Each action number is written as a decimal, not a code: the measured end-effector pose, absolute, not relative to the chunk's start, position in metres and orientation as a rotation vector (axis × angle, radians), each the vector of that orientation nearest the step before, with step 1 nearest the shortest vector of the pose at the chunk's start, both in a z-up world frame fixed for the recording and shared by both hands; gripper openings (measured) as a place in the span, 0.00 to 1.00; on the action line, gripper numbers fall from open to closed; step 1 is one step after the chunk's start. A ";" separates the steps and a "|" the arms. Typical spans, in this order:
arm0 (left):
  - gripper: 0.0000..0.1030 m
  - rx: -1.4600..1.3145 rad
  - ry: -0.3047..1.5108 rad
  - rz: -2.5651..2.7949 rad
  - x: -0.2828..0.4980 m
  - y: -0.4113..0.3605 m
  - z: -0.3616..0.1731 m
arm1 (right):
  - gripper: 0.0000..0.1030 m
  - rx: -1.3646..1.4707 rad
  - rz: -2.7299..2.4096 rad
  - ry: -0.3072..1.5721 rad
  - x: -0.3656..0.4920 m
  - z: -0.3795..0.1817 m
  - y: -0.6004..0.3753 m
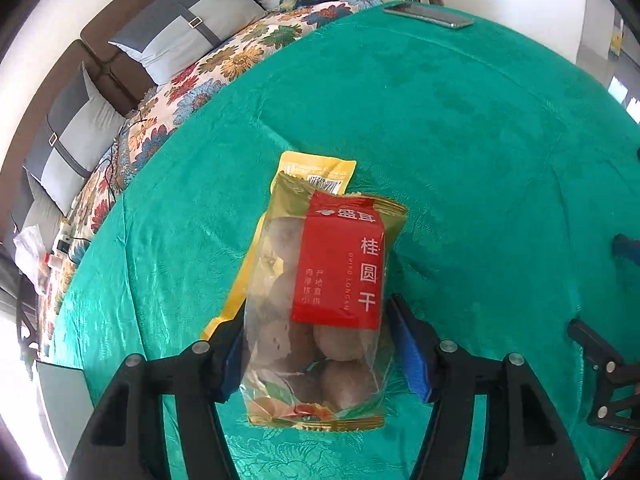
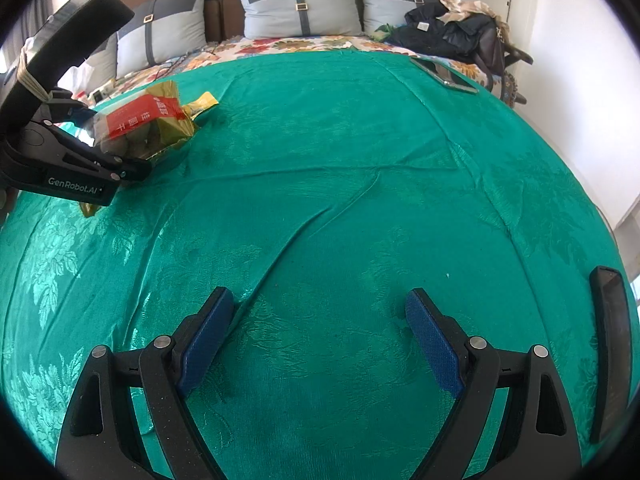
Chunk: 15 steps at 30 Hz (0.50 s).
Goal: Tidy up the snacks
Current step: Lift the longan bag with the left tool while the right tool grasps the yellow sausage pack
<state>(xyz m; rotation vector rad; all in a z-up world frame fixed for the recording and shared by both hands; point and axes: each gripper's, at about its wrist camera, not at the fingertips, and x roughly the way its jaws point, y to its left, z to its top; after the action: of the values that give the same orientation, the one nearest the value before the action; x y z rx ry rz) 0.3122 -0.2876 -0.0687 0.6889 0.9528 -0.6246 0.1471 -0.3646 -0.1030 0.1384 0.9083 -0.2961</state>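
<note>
A clear bag of dried longan (image 1: 316, 312) with a red label and gold ends sits between the blue pads of my left gripper (image 1: 320, 354), which presses on both its sides. Under and behind it a yellow snack packet (image 1: 320, 168) lies on the green cloth (image 1: 460, 140). The right wrist view shows the same bag (image 2: 148, 124) at the far left in my left gripper (image 2: 112, 140), over the yellow packet (image 2: 204, 102). My right gripper (image 2: 320, 320) stands open just above bare cloth, nothing between its pads. Its black frame (image 1: 600, 360) shows at the right edge of the left wrist view.
The green cloth (image 2: 340, 160) covers a bed with a floral sheet (image 2: 280, 46) and grey pillows (image 2: 300, 8) at the head. A phone (image 2: 444, 74) lies at the far right, dark clothes (image 2: 448, 32) behind it. A black slab (image 2: 612, 352) lies near right. Cables and a power strip (image 1: 64, 240) lie left.
</note>
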 end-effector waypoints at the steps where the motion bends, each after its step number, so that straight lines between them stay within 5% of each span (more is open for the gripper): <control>1: 0.59 0.659 0.941 -0.620 0.308 -0.282 -0.065 | 0.88 0.138 -0.296 0.908 0.147 -0.103 -0.365; 15: 0.59 0.187 1.026 -0.272 0.270 -0.048 -0.059 | 0.88 0.140 -0.294 0.908 0.147 -0.104 -0.364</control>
<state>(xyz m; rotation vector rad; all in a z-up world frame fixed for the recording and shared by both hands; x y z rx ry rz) 0.2696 -0.0479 -0.0585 0.1866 1.0259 -0.2719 0.1475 -0.3638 -0.1038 0.1400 0.9082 -0.2938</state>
